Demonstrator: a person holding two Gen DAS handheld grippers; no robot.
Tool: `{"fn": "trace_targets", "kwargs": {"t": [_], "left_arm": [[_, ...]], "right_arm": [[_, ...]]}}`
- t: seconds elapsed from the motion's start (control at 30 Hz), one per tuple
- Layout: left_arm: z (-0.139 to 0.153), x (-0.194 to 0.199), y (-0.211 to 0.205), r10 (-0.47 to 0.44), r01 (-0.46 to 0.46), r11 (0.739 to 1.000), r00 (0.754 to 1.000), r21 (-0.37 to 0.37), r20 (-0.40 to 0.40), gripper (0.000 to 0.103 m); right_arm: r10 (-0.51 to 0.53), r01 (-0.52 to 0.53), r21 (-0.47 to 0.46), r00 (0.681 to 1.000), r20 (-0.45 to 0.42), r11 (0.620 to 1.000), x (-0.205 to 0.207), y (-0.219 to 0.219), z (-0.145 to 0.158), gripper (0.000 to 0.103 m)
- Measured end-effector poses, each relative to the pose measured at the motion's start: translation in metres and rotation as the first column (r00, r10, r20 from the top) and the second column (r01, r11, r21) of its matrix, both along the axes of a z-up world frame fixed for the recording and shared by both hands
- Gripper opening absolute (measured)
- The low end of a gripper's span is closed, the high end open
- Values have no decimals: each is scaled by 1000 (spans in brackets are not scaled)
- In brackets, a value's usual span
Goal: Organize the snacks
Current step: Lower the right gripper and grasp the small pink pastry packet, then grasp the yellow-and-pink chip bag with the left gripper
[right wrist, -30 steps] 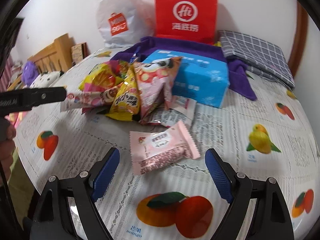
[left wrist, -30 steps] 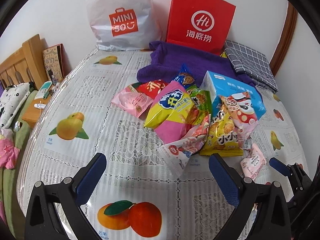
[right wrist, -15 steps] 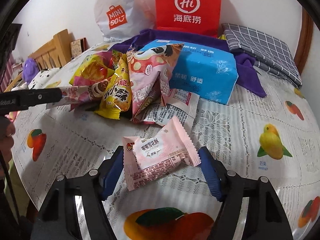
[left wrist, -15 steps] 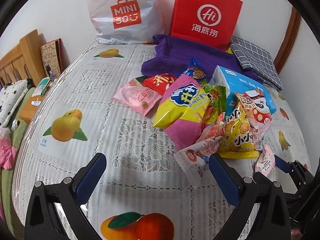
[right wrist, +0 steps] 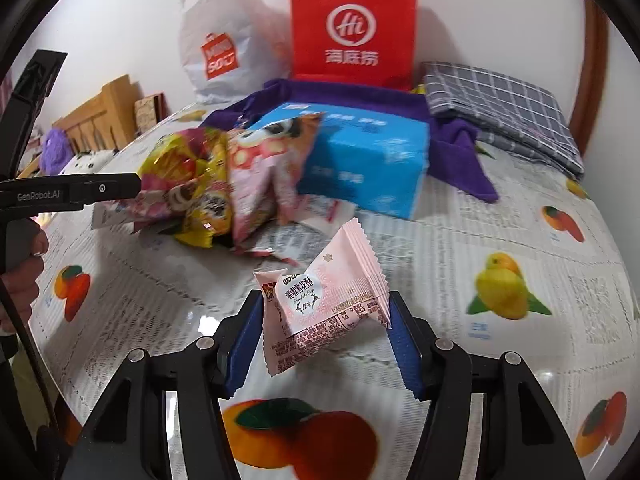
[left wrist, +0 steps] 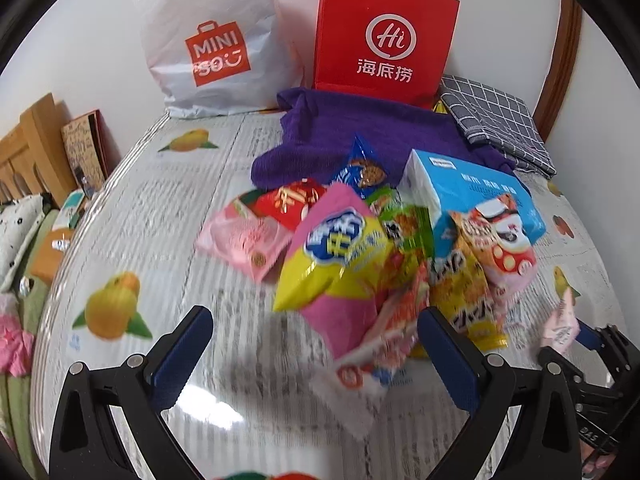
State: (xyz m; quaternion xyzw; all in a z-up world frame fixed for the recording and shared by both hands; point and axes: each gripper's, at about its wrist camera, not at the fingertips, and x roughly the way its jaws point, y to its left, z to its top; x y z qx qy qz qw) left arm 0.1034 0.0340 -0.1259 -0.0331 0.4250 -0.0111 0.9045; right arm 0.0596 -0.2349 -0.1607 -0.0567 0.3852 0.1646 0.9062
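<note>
1. While the left gripper (left wrist: 316, 344) hangs over the table (left wrist: 160, 200) with its jaws spread wide and nothing pressed between them, the left-wrist view shows the snack pile (left wrist: 384, 264) just ahead – a yellow-pink bag (left wrist: 332, 256) leans at the front, and a white-red packet (left wrist: 360, 376) lies partly between the fingertips, untouched as far as I can tell.
2. Far right in that view, the pink packet (left wrist: 562, 326) sits at the right gripper's tip, apart from the pile.
3. Behind the pile stand a red bag (left wrist: 384, 32) and a white bag (left wrist: 216, 40) – likely places for the snacks, though that is a guess.
4. From the right-wrist view, the right gripper (right wrist: 324, 340) is closing on the pink packet (right wrist: 324, 304): the packet sits between the blue pads (right wrist: 242, 344), its ends meeting or nearly meeting them, with one crimped end tipped up off the table.
5. Handling, as a judgement: the packet looks light, its film thin and slick, the contents probably crumbly (a pastry sort of thing), so a gentle squeeze across the padded middle suits it better than a pinch on the crimped ends, which would fold or slip.
6. The puffed bags in the pile (right wrist: 224, 184) look light and squashy; hold them near a sealed edge.
</note>
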Motion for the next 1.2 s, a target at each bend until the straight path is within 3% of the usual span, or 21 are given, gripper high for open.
{"fn": "trace_targets", "kwargs": {"t": [0.17, 0.33, 0.47, 0.7, 1.2], "left_arm": [[-3, 23, -6, -37, 37, 999, 999, -8, -32, 96], [-12, 38, -15, -52, 54, 998, 998, 34, -44, 92], [-18, 44, -19, -78, 80, 996, 995, 32, -57, 71], [-14, 41, -11, -96, 95, 995, 994, -20, -47, 55], [-2, 14, 22, -23, 23, 997, 1000, -70, -2, 50]], "right_arm": [[-40, 40, 6, 999, -3, 999, 4, -15, -1, 60], [-72, 72, 3, 997, -16, 997, 12, -24, -5, 60], [-97, 97, 1, 995, -20, 995, 18, -31, -8, 60], [-110, 110, -2, 993, -38, 994, 27, -32, -15, 62], [-130, 129, -41, 991, -18, 991, 22, -27, -16, 62]]}}
